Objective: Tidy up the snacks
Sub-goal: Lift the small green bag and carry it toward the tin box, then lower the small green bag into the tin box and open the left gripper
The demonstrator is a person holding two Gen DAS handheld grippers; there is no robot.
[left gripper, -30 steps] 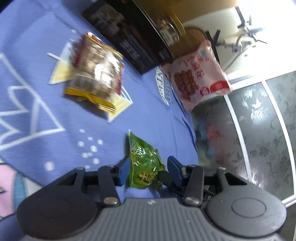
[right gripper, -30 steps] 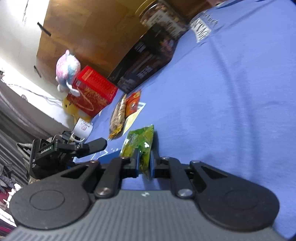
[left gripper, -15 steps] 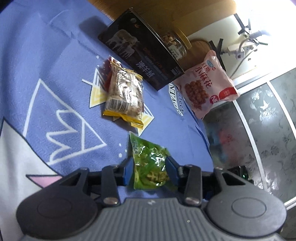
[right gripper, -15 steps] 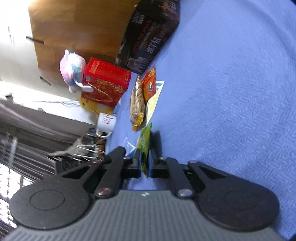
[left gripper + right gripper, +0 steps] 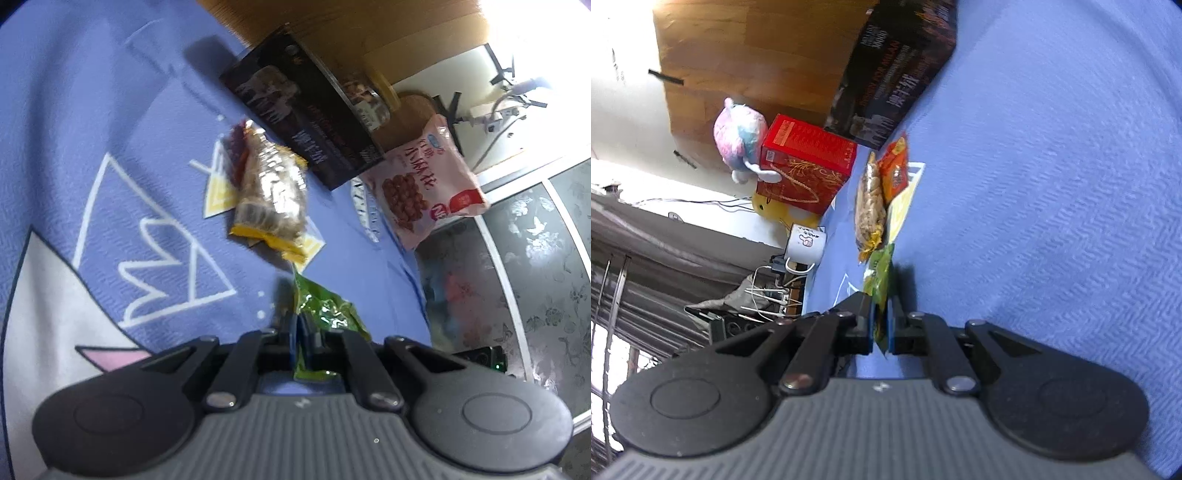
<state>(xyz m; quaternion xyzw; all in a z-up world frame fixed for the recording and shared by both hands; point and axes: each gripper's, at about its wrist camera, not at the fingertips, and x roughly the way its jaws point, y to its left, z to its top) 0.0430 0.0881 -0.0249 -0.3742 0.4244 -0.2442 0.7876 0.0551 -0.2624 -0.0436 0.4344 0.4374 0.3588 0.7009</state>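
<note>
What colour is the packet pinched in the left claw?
Shiny green packet, clearest in the left wrist view.

Four snack packets are counted: one green packet (image 5: 325,308), one clear yellow-edged packet (image 5: 275,192), one red packet (image 5: 895,171) and one pink bag (image 5: 424,181). Two boxes are seen, one black box (image 5: 299,114) and one red box (image 5: 809,164). One white mug (image 5: 806,242), one plush toy (image 5: 738,138) and one jar (image 5: 364,101) are also counted.

Glass jar (image 5: 365,99) — blurred, half hidden behind black box (image 5: 295,110)
</note>
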